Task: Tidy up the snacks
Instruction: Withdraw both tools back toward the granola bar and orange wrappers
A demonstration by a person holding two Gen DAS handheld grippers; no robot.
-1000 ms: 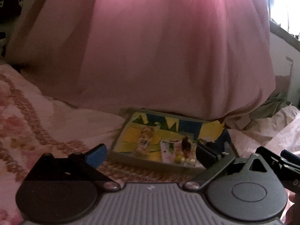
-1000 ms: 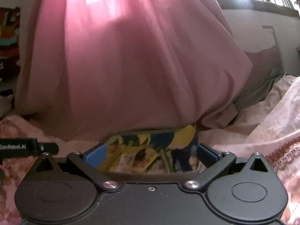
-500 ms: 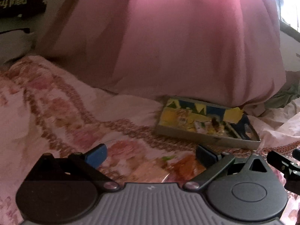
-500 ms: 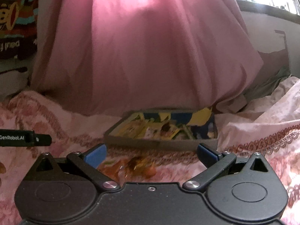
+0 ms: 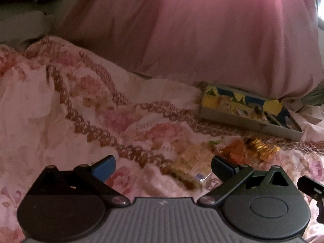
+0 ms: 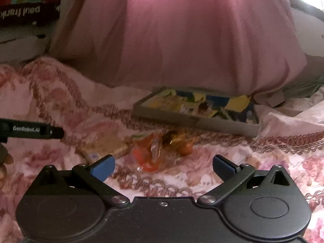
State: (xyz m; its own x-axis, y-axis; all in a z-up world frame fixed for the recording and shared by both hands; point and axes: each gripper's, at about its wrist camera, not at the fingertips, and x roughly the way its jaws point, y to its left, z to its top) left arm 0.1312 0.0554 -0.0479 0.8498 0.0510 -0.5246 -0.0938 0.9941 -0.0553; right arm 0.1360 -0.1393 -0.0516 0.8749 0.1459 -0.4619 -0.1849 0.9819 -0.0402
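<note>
1. We hold two grippers: the left gripper (image 5: 163,167) and the right gripper (image 6: 163,165). Each has two blue-padded fingers spread wide apart, and neither grips anything.
2. We see one shallow rectangular tray (image 6: 194,121) with grey walls, lying flat on the bedspread (image 6: 263,162) at the foot of the curtain. In the left wrist view it sits far right (image 5: 249,124).
3. Inside the tray lies a jumble of yellow, blue and green wrappers; they overlap too much for us to count.
4. Loose snacks lie on the bedspread just in front of the tray, apart from it. We count about three clusters: one pale tan, flat packet of biscuits (image 6: 105,143) on the left, one crinkled clear-and-orange wrapper (image 6: 147,156) in the middle, and a small heap of shiny gold and orange sweets (image 6: 180,141) on the right. The blur keeps us from a firmer count.
5. The right gripper hovers over the orange wrapper; the left gripper hovers over the biscuit packet (image 5: 190,162).
6. The bedspread is soft, rumpled and pink, with floral prints and looping brown braid bands.
7. One pink curtain (image 6: 182,36) hangs in smooth vertical folds behind the tray.
</note>
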